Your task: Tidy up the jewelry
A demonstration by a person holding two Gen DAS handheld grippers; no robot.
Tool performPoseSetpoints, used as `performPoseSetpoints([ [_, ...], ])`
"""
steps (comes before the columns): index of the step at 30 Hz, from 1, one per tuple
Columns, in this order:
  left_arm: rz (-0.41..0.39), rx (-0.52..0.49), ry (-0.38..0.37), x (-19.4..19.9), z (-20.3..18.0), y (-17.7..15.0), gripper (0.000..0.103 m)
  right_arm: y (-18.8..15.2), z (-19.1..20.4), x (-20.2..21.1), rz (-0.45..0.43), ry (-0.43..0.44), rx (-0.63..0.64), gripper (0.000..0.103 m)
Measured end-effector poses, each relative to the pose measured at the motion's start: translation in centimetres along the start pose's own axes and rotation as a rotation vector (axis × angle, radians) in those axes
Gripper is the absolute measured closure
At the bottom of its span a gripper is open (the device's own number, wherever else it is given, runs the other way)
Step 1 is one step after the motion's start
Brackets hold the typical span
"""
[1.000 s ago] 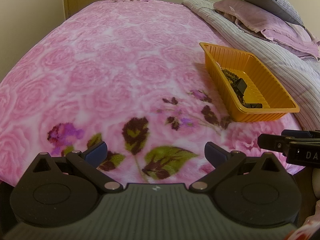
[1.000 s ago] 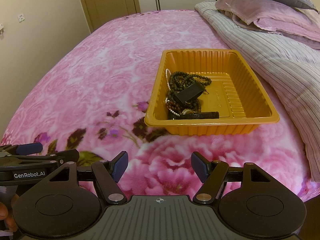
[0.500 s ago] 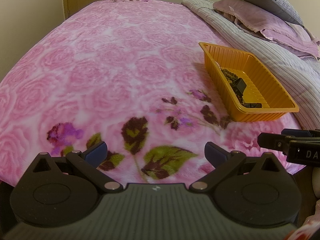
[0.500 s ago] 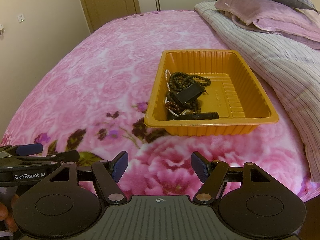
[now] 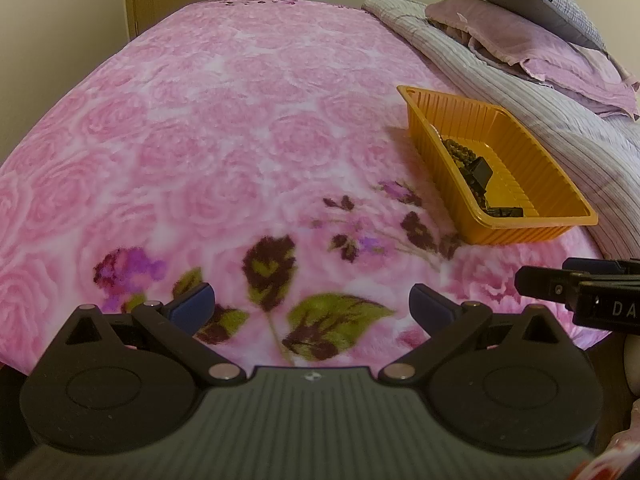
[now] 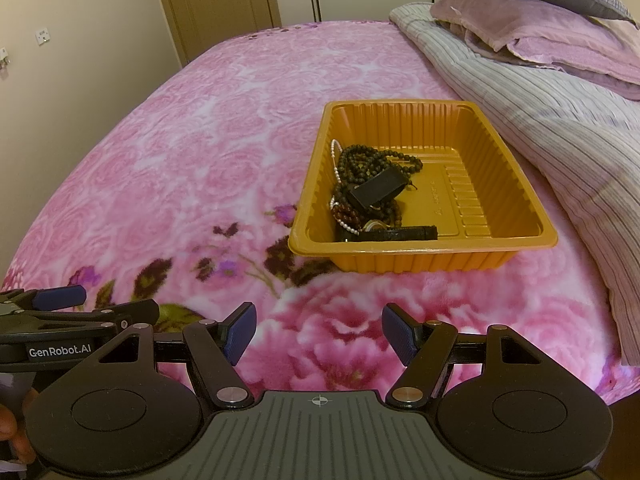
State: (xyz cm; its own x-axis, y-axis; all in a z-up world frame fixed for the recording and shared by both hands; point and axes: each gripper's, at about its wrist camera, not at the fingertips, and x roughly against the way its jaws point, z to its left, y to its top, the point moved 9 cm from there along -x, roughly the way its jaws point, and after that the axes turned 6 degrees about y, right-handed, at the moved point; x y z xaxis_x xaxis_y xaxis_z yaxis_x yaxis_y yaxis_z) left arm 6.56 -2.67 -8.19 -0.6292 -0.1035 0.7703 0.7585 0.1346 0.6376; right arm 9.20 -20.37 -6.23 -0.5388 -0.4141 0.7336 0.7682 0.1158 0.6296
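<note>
- The bed (image 6: 200, 152) is covered with a pink blanket with roses; striped bedding (image 6: 540, 120) and pillows (image 6: 540, 28) lie on its right side.
- An orange tray (image 6: 520, 200) stands on the blanket, just beside the striped bedding.
- The left tool (image 5: 312, 304) hovers above the near edge of the bed, its jaws apart and empty.
- The right tool (image 6: 316, 334) hovers in front of the tray, its jaws also apart with nothing between them.
- The jewelry (image 6: 372, 188) lies in a heap in the left part of the tray: dark bead strings, a white bead string and black straps.
</note>
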Motion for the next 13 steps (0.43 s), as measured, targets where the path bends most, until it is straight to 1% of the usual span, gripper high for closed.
performPoseSetpoints([
  [8, -0.002, 0.002, -0.006, 0.0, 0.11, 0.01, 0.0, 0.03, 0.0, 0.0, 0.0, 0.0, -0.001, 0.034],
  [13, -0.017, 0.009, -0.011, -0.02, 0.13, 0.29, 0.0, 0.03, -0.03, -0.02, 0.001, 0.0, -0.001, 0.034],
])
